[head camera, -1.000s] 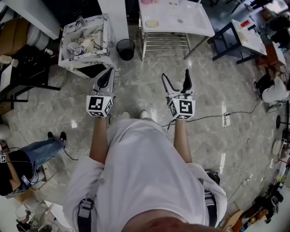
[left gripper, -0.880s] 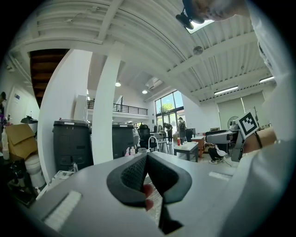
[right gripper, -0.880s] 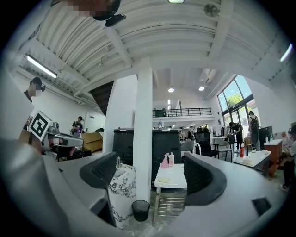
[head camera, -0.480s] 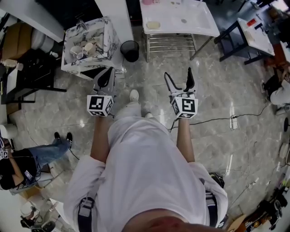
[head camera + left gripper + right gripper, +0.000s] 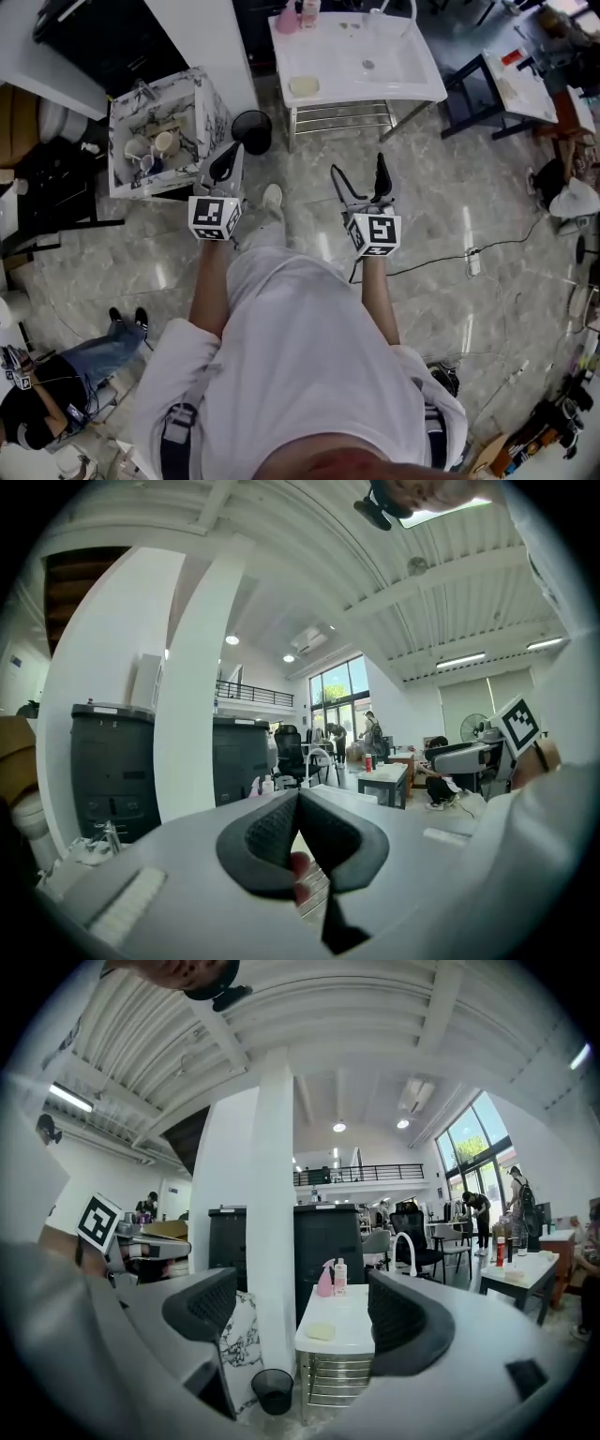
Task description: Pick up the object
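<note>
A: What stands far ahead?
B: A white desk (image 5: 323, 52); left of it a marble box (image 5: 212, 108); a black bin (image 5: 251, 129) between them.
A: And the jaws?
B: Left gripper (image 5: 226, 162) pressed together; right gripper (image 5: 358, 167) wide, empty; a yellow pad (image 5: 303, 85) lies on the desk's left.

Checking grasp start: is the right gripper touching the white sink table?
Apart. The head view shows floor between the right gripper and the white sink table; the right gripper view shows it ahead of open jaws.

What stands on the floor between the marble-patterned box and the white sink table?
A black waste bin, clear in the head view.
</note>
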The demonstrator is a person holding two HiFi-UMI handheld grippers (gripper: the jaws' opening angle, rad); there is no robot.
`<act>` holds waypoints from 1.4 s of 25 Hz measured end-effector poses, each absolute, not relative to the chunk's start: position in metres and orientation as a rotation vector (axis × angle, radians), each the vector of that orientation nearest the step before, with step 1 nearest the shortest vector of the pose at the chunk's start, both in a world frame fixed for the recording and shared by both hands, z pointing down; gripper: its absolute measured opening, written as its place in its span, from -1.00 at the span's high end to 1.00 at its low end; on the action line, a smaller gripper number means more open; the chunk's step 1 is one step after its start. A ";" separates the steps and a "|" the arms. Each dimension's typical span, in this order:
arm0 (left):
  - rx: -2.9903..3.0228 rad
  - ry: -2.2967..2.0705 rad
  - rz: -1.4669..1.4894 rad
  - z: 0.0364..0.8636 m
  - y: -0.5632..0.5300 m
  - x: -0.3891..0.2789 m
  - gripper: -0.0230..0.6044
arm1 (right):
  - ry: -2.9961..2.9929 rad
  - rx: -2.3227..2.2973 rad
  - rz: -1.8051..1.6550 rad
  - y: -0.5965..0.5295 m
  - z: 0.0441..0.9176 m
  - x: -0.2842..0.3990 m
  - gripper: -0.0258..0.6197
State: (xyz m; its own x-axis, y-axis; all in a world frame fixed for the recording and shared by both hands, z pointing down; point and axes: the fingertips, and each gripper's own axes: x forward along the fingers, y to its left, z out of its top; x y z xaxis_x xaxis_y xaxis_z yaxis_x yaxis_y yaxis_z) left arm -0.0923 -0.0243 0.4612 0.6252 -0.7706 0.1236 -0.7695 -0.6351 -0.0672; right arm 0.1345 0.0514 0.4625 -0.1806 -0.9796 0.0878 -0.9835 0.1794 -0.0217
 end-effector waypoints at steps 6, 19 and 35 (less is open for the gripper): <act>-2.901 1.252 -0.259 0.476 -0.143 -0.076 0.93 | -2.293 2.014 0.210 -0.054 0.475 0.137 -0.44; -3.002 1.174 -0.223 0.496 -0.292 -0.068 0.93 | -2.160 2.005 0.401 -0.210 0.522 0.141 -0.38; -2.884 1.462 -0.406 0.525 -0.323 -0.105 0.93 | -2.117 1.769 0.785 -0.277 0.647 0.172 -0.25</act>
State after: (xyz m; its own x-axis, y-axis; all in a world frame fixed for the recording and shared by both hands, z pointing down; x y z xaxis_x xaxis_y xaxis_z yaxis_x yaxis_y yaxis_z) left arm -0.1047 -0.3228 0.5252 0.5680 -0.7768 0.2722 -0.8060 -0.5919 -0.0074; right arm 0.1717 -0.2767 0.6469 -0.2165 -0.8195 0.5306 -0.9673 0.1065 -0.2302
